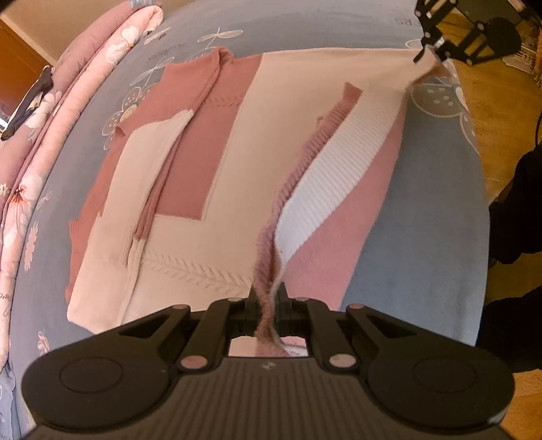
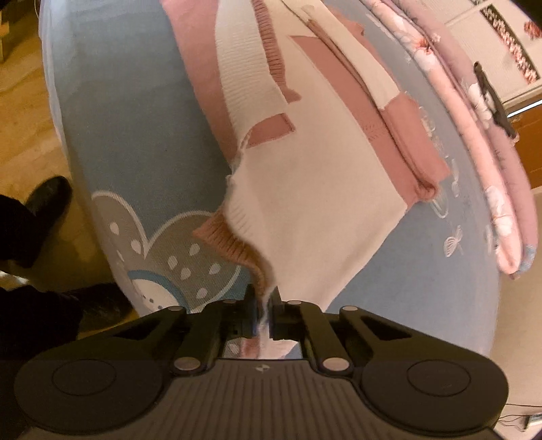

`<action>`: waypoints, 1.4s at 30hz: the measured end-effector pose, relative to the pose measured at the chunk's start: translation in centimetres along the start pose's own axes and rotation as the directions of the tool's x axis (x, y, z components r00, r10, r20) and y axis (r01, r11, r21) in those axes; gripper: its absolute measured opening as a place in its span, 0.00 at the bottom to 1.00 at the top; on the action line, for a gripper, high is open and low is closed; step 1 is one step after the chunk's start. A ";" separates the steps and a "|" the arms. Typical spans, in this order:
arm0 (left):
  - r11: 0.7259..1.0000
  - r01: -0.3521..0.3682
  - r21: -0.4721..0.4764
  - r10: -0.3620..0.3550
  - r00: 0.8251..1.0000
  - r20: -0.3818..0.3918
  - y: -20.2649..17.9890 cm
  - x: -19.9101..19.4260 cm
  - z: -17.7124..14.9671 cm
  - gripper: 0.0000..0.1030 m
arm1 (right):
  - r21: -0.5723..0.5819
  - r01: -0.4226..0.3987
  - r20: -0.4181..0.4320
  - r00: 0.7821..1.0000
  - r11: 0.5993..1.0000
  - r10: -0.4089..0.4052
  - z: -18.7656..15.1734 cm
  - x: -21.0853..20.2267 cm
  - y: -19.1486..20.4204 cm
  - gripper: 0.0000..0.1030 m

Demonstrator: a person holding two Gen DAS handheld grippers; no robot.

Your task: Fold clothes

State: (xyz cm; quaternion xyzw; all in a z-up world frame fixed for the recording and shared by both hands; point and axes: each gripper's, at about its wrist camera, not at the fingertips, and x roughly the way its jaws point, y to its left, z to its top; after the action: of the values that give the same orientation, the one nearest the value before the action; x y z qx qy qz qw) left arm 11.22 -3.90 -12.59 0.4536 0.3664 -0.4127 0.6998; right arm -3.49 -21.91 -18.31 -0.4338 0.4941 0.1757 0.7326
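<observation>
Lying spread on the bed [image 1: 406, 210], on its grey-blue cover: a knitted sweater [image 1: 237, 189] in cream and dusty pink blocks, sleeves already turned in across the body, ribbed hem [image 1: 338, 159] lifting off the cover on the side nearest the floor. Beside the sweater, along the far edge of the bed: a rolled pink floral quilt [image 1: 44, 135].

Clenching on the sweater, both of them: left tool [image 1: 267, 298] pinching a twisted strip of ribbed pink trim and white edge; right tool [image 2: 262, 301] nipping the hem corner, cream knit and brownish-pink rib bunching right at the fingertips, seen also as the black linkage at the sweater's far corner in the left view.

Judging by the drape: soft, limp, fairly light, stretching and sagging between the two grips rather than holding any line. Not fragile, not slippery, though likely to pull out of shape under a hard tug. Best taken at the ribbed hem corners, where the knit is thicker and gives the pads more to bite; gripping mid-panel would only be gathering a loose fold.

Reading on the cover beyond the sweater: a few printed letters, seemingly "ERS" [image 1: 406, 22] upside down, the rest cut off. No tag or brand showing on the sweater itself.
</observation>
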 end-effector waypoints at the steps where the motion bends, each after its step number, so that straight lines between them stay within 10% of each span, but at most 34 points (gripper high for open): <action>1: 1.000 0.001 -0.001 -0.001 1.000 -0.004 -0.2 -0.2 -0.1 0.05 | 0.000 -0.010 0.000 1.000 1.000 0.010 0.0 -0.1 -0.3 0.07; 17: 0.999 -0.044 0.005 0.045 0.994 -0.104 -2.8 -2.7 0.4 0.05 | 0.056 -0.149 0.106 0.984 0.987 0.143 1.8 -0.6 -8.8 0.07; 42: 0.994 -0.104 -0.040 0.102 0.994 -0.043 8.8 -0.2 0.9 0.05 | 0.143 0.023 0.067 0.997 0.990 -0.033 9.4 2.4 -17.3 0.07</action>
State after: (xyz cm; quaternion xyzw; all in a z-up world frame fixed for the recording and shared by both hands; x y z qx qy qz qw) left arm 19.27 -2.46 -9.18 0.4653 0.3655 -0.3586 0.7220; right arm 14.87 -24.40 -11.10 -0.3812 0.4735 0.1448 0.7807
